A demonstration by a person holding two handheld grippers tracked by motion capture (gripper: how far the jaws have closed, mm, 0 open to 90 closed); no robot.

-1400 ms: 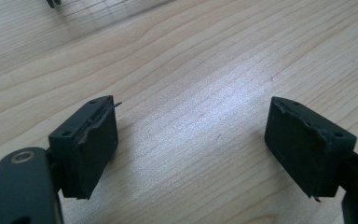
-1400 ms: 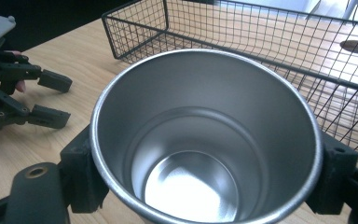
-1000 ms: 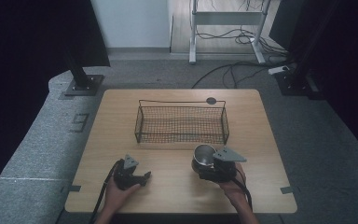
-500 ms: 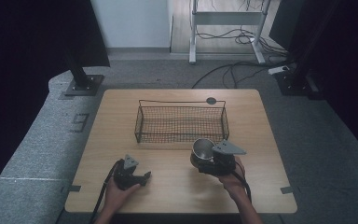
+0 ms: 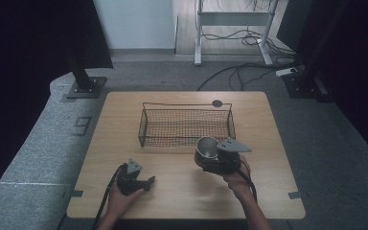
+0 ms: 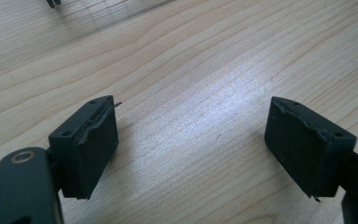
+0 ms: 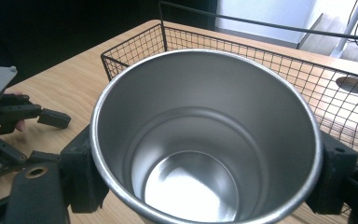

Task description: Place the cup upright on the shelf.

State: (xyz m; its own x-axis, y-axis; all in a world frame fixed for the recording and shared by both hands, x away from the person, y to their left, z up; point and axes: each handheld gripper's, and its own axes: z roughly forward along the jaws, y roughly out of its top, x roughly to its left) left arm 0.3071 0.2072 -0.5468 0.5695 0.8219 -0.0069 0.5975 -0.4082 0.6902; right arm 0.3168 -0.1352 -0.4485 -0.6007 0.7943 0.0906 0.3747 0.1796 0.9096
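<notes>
Clearly the carry is in hand: the shiny round steel cup, mouth up and long axis near upright, sits clamped between the jaws of the right gripper, just short of the black wire mesh basket beyond its tips. Next, I judge, comes a lift over the near rim. The left gripper rests wide and empty on the pale wooden table

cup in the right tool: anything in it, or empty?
Empty. The right gripper view looks straight into the steel cup and shows bare shiny metal down to the bottom. The right tool is clamped on its sides.
</notes>
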